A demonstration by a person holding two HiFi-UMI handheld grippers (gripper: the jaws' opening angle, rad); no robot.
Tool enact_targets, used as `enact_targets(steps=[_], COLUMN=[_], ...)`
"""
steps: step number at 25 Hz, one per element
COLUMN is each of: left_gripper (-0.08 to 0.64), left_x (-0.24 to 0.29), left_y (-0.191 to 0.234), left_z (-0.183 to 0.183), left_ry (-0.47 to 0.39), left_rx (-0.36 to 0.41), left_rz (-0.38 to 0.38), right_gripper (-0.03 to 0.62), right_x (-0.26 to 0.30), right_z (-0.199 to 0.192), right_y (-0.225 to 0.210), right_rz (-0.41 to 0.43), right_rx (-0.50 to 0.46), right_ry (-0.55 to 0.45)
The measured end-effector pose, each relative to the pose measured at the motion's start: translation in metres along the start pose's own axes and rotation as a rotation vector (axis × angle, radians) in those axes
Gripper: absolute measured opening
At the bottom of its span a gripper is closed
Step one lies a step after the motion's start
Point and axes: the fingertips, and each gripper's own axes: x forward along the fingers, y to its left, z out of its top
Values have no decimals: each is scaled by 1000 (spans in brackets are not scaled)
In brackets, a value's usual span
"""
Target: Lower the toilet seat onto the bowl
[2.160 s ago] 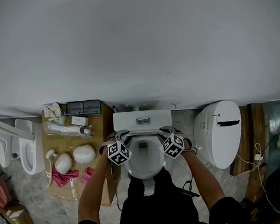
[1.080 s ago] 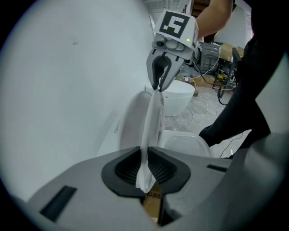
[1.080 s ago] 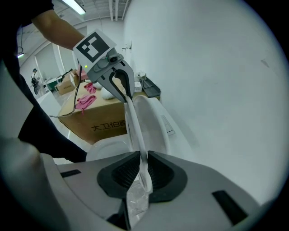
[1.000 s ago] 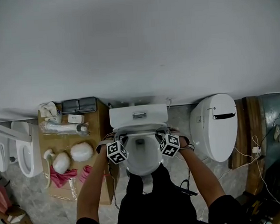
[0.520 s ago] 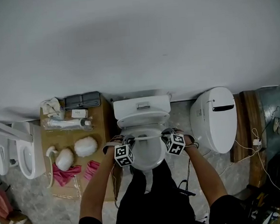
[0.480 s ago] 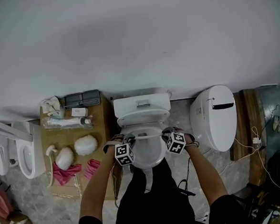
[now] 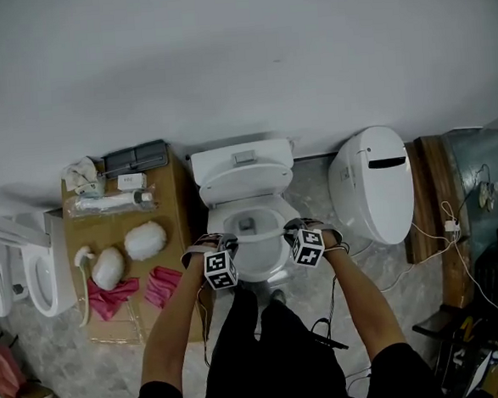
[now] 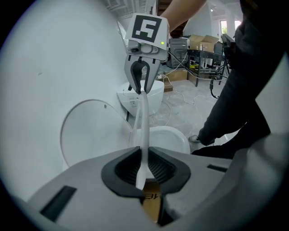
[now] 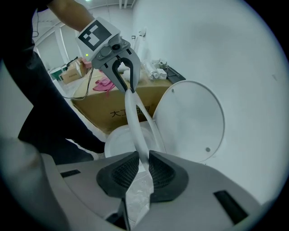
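The toilet seat has swung down off the lid. The left hand-held gripper and right hand-held gripper clamp its rim, the right jaws just easing wider. Lowering is underway; next, ease it onto the bowl below.

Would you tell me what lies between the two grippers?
The white toilet seat spans the gap, held in the left gripper and the right gripper, whose jaws have just been opening; the left gripper view shows it, above the bowl.
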Motion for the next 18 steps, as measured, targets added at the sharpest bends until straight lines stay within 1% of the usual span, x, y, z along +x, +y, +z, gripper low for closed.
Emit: enact_targets(steps=[8,11,14,18], left_gripper=[61,63,67,74], left_x=[16,24,31,44], left_y=[-60,-76,-94,-117], left_z=[-9,-13,-16,-23], left_ry=[58,77,101,128], left_rx=[62,73,81,117], left_rz=[-46,-37,-46,-61], right_gripper=[91,95,100,107], right_x=[22,32,41,58], right_z=[-21,-27,-33,-42], right_y=[55,69,85,106], right_rz=[82,90,95,110], right_rx=[-90,-114,-138,-173], right_ry=[-36,-58,-73,-82])
